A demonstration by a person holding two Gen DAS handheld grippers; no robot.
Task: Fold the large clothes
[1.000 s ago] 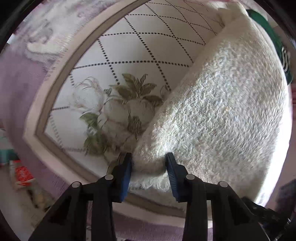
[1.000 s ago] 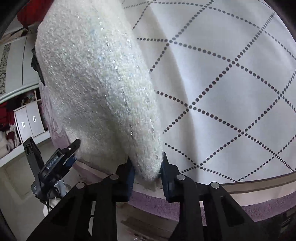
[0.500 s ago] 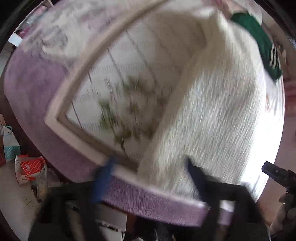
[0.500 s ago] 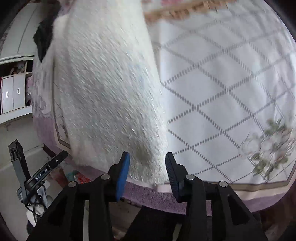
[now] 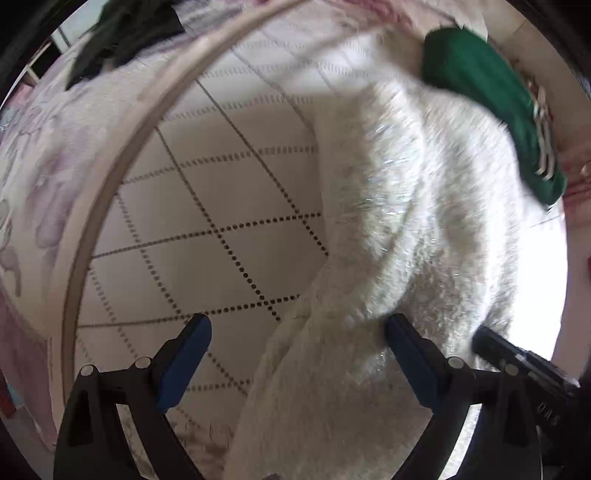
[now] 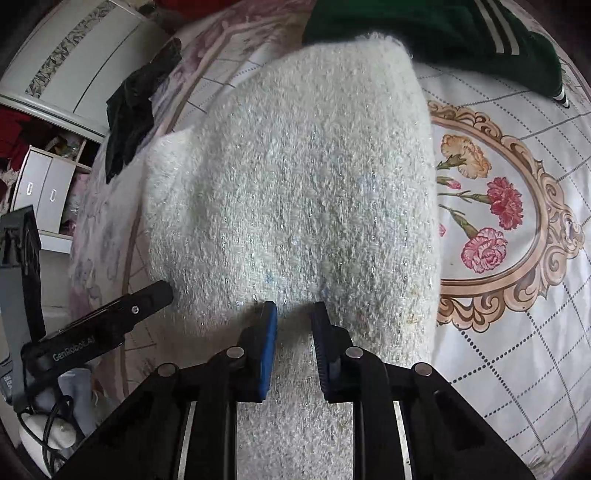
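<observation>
A fluffy white sweater (image 5: 424,221) lies spread on the patterned bedspread (image 5: 221,206). My left gripper (image 5: 297,325) hangs over its left edge. Its jaws are opening wide, with a fold of the fabric lying loose between them and no pad touching it. In the right wrist view the sweater (image 6: 295,166) fills the middle. My right gripper (image 6: 293,310) points down at the near part of the sweater, its jaws closing on a small ridge of the knit. One finger of the left gripper (image 6: 110,325) shows at the sweater's left side.
A folded green garment with white stripes (image 6: 443,29) lies at the sweater's far end. A dark garment (image 6: 129,107) lies on the bed's far left. White cabinets (image 6: 40,192) stand beyond the bed's left edge, and a flower medallion (image 6: 498,221) is printed to the right.
Both grippers let go of the sweater's near edge and moved farther in over the bed. The left one opened wide. The right one opened, then narrowed onto the sweater's surface.
</observation>
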